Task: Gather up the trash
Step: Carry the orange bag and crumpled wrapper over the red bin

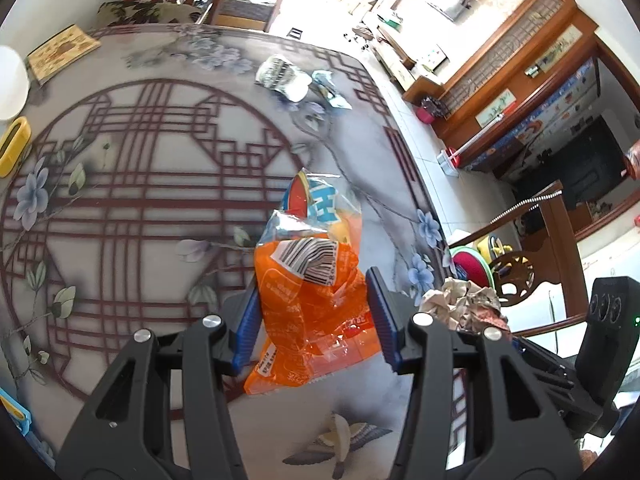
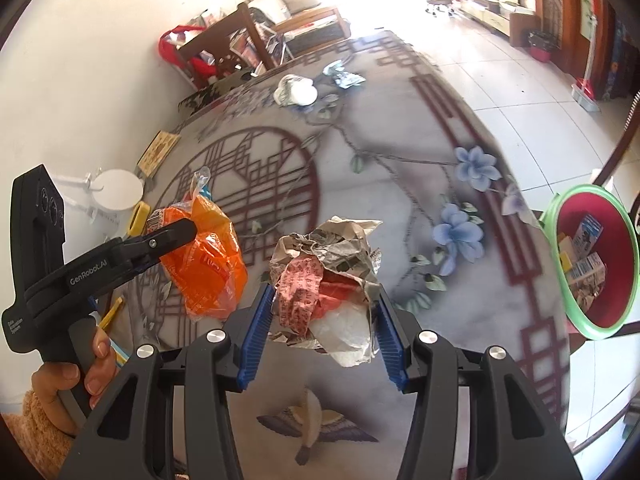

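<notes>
My left gripper (image 1: 314,312) is shut on an orange plastic snack bag (image 1: 308,280), held above the patterned table (image 1: 140,200). The same bag (image 2: 208,256) and left gripper (image 2: 176,232), with a hand on its handle, show at the left of the right wrist view. My right gripper (image 2: 324,312) is shut on a crumpled wad of newspaper (image 2: 328,264) with red and white scraps in it, also lifted off the table. That wad (image 1: 464,304) peeks in at the right of the left wrist view. A red bin with a green rim (image 2: 592,264) stands beside the table's right edge, with cartons inside.
At the table's far side lie a crushed paper cup (image 1: 284,76) and a torn wrapper (image 1: 330,90). A yellow holder (image 1: 14,144), a white round dish (image 1: 10,84) and a wooden box (image 1: 60,52) sit at the left. Wooden chairs (image 2: 224,48) surround the table.
</notes>
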A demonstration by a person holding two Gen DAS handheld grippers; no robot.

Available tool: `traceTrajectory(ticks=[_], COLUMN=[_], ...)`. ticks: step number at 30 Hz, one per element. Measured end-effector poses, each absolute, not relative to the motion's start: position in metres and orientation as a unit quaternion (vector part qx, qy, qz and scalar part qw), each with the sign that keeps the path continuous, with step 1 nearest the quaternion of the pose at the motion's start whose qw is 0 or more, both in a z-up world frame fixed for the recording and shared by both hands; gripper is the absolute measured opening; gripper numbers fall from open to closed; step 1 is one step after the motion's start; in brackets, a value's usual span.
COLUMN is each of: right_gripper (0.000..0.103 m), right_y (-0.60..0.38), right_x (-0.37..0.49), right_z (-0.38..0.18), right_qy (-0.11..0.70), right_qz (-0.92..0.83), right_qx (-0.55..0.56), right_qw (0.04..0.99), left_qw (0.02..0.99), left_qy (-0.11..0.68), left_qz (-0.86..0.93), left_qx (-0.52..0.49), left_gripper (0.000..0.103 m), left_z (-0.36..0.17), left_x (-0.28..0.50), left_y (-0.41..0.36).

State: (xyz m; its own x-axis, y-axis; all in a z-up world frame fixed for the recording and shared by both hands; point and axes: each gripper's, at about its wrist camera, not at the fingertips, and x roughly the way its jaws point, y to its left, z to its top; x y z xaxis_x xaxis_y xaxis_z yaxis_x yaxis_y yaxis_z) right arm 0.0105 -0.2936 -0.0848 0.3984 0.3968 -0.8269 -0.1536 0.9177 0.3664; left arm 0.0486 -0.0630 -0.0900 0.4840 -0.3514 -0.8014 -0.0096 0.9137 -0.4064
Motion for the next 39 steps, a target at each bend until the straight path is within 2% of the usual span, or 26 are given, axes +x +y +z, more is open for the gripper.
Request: traceTrajectory(ticks=[25, 39], right_gripper=[0.048, 0.048], right_y=[-0.420, -0.573], right_x=[-0.004, 0.017], right_z=[-0.087, -0.104], right_qy=[0.510, 0.493], right_qz=[0.121, -0.008], right_qx=[0.168, 0.207], right_qw=[0.835, 0.845], left_qw=[0.843, 0.814], left_qy=[0.501, 0.533], left_qz=[-0.154, -0.212], left_qx=[-0.120, -0.087], left_gripper=[0.048, 0.048], left_z=[-0.080, -0.096], left_x=[0.054, 0.080], left_y=[-0.196, -0.296])
